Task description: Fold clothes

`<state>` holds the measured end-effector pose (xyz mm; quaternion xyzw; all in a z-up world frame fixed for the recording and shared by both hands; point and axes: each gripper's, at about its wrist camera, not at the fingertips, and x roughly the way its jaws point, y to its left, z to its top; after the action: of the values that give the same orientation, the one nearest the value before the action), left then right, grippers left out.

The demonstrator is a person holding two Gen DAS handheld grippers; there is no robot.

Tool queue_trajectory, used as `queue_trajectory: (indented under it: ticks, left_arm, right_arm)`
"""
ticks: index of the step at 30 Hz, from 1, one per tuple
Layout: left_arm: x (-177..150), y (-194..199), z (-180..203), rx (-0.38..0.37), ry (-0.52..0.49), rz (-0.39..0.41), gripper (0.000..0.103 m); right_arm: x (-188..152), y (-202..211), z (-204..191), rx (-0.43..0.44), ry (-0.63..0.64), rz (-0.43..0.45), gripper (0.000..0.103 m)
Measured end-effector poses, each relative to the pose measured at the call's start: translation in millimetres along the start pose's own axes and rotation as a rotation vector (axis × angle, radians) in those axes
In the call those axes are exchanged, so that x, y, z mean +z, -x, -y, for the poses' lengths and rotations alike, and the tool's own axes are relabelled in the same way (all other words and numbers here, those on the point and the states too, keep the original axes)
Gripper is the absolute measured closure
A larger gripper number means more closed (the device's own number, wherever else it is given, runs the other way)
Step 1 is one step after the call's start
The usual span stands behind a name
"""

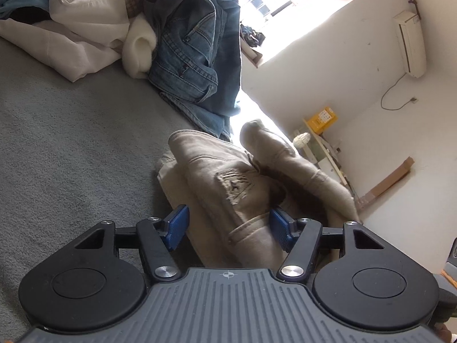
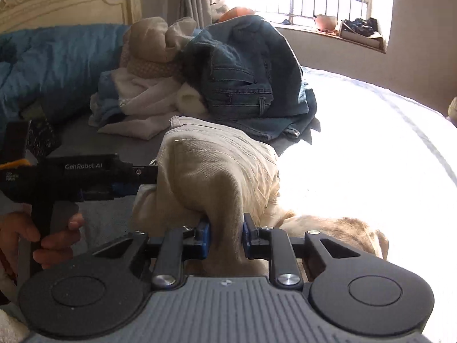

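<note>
Beige trousers (image 1: 228,183) lie bunched on the grey bed cover (image 1: 71,131). In the left wrist view my left gripper (image 1: 230,228) has its blue pads wide apart, and a thick bundle of the beige cloth fills the gap and touches both. The right wrist view shows the same left gripper (image 2: 150,178) from the side, its tips at the raised trousers (image 2: 217,165). My right gripper (image 2: 227,238) is shut on a narrow fold of the trousers, which rises like a tent above it.
A heap of blue jeans (image 2: 245,74) and white garments (image 2: 137,97) lies farther back on the bed, beside a blue duvet (image 2: 57,57). A person's hand (image 2: 48,240) holds the left gripper's handle. Sunlight washes out the bed's right side (image 2: 357,148).
</note>
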<state>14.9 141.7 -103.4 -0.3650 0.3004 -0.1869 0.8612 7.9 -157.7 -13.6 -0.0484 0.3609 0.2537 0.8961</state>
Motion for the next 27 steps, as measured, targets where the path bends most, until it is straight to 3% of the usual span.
queue_trajectory:
  ticks: [2,7,8,11,13,15,17,27]
  left_arm:
    - [2,-6,2,-0.018,0.017,-0.006,0.038]
    - [11,-28,13,-0.064,0.056,-0.043,0.042]
    - [13,-32,15,-0.068,0.069,-0.055,0.046]
    - [19,-35,25,-0.094,0.066,-0.049,0.076]
    - [23,-27,36,-0.113,0.043,-0.018,0.082]
    - [27,-17,45,-0.138,0.028,0.018,0.091]
    - [32,-5,55,-0.164,0.021,0.058,0.094]
    - [36,51,92,-0.228,-0.088,0.11,0.095]
  right_arm:
    - [4,10,25,0.04,-0.162,0.029,0.084]
    - [-5,18,62,0.112,-0.399,0.062,0.089]
    - [-8,18,68,0.121,-0.434,0.065,0.09]
    - [-11,22,84,0.14,-0.531,0.102,0.092]
    - [-11,30,98,0.159,-0.585,0.142,0.093]
    - [-10,38,111,0.17,-0.624,0.186,0.093]
    - [-8,48,125,0.179,-0.664,0.232,0.093]
    - [10,125,173,0.211,-0.622,0.523,0.093]
